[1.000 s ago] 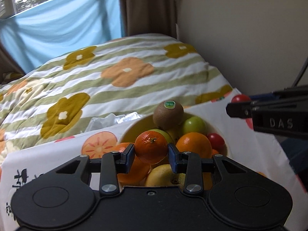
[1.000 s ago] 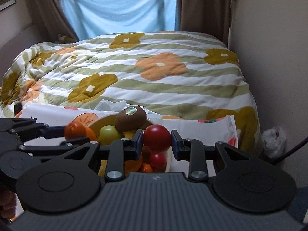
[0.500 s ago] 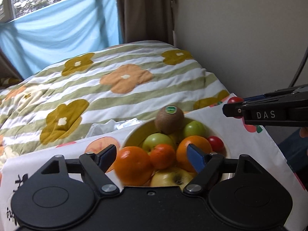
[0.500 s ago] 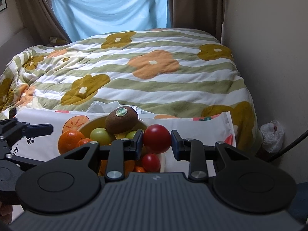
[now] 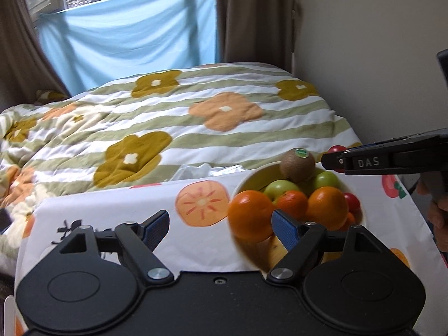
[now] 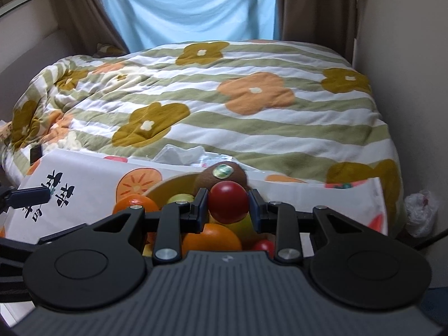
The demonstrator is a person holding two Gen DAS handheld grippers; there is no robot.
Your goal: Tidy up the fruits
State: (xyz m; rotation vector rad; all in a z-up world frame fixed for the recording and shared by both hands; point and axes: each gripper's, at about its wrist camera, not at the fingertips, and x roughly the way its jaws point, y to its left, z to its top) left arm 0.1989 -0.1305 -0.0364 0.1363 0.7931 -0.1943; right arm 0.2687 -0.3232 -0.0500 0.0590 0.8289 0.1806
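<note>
A pale bowl (image 5: 253, 175) on the fruit-print cloth holds a kiwi (image 5: 297, 165), green apples (image 5: 281, 189), a small mandarin (image 5: 292, 204), two larger oranges (image 5: 250, 215) and a small red fruit (image 5: 352, 201). My left gripper (image 5: 221, 226) is open with only cloth between its fingers; its right finger overlaps the bowl's near left edge. My right gripper (image 6: 228, 205) is shut on a round red fruit (image 6: 228, 202) just above the bowl (image 6: 168, 184), in front of the kiwi (image 6: 224, 175). The left wrist view shows that gripper (image 5: 333, 159) from the side, at the bowl's far right.
The white cloth (image 5: 112, 210) with persimmon prints covers the surface under the bowl. A bed with a flowered quilt (image 6: 252, 112) lies behind it, with crumpled plastic (image 5: 196, 170) between them. A wall is close on the right, with a plastic bag (image 6: 421, 212) on the floor. A hand (image 5: 436, 215) holds the right gripper.
My left gripper opened, left the mandarin in the bowl and drew back to the left. My right gripper carried the red fruit lower and closer over the bowl.
</note>
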